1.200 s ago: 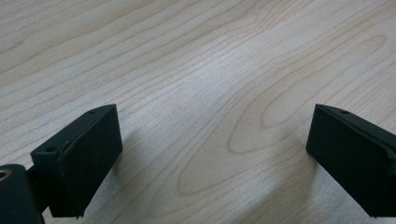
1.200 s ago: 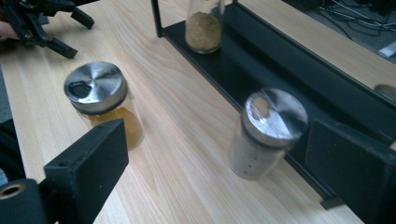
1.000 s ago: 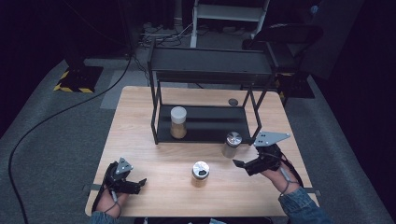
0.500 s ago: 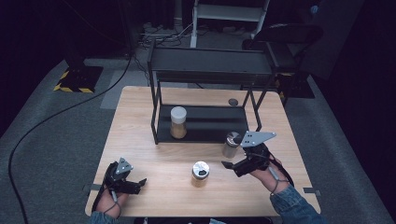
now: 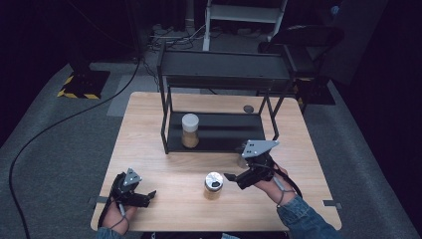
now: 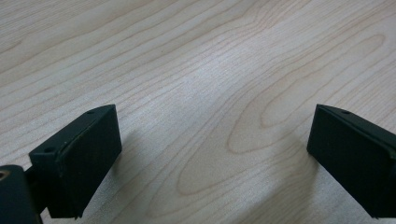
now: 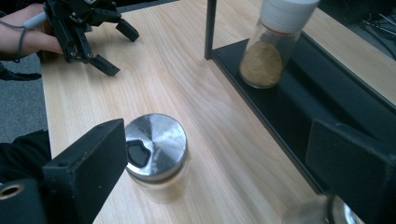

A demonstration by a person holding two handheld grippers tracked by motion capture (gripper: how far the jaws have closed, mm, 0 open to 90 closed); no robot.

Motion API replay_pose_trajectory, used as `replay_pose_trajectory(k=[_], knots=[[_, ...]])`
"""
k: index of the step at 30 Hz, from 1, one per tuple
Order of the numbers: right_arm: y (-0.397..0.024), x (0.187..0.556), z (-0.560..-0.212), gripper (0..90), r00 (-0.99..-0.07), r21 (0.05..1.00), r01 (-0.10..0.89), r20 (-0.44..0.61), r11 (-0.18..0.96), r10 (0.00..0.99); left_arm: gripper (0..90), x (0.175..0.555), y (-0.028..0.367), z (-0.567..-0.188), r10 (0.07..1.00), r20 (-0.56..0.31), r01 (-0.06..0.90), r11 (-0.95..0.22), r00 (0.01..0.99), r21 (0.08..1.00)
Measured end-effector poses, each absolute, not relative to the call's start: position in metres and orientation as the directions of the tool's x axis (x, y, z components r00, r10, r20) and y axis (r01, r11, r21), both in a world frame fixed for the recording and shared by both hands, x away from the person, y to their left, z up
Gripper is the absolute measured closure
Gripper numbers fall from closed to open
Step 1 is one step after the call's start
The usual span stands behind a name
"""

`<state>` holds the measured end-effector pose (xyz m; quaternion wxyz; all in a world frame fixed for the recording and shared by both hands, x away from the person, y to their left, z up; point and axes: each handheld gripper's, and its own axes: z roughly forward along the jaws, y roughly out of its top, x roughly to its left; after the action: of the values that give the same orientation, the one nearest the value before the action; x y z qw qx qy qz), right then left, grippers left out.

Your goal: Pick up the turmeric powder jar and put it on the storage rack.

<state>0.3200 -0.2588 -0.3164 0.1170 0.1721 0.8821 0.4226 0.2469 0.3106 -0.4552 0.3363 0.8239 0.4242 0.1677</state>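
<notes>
- Pale wood bench (image 5: 164,149) in a dark room, black shelf rack (image 5: 219,134) at twelve o'clock.
- Steel-lidded jar (image 5: 214,184) stands upright, long axis vertical.
- Right gripper (image 5: 232,178), at the jar's three o'clock, gapes empty; left gripper (image 5: 149,195) likewise.

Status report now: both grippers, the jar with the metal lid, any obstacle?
Right gripper open, beside metal-lid jar, not gripping. Left gripper open, low over table. Second jar close by right jaw.
</notes>
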Motion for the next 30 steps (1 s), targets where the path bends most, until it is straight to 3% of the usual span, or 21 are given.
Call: replay_pose_trajectory(k=[30], knots=[[-0.205,0.334,-0.345,5.4,-0.946,0.734,0.190,-0.040,0.652,0.321,2.7,0.247,0.311,-0.455,0.812,-0.009,0.586,-0.414,0.584,0.696]])
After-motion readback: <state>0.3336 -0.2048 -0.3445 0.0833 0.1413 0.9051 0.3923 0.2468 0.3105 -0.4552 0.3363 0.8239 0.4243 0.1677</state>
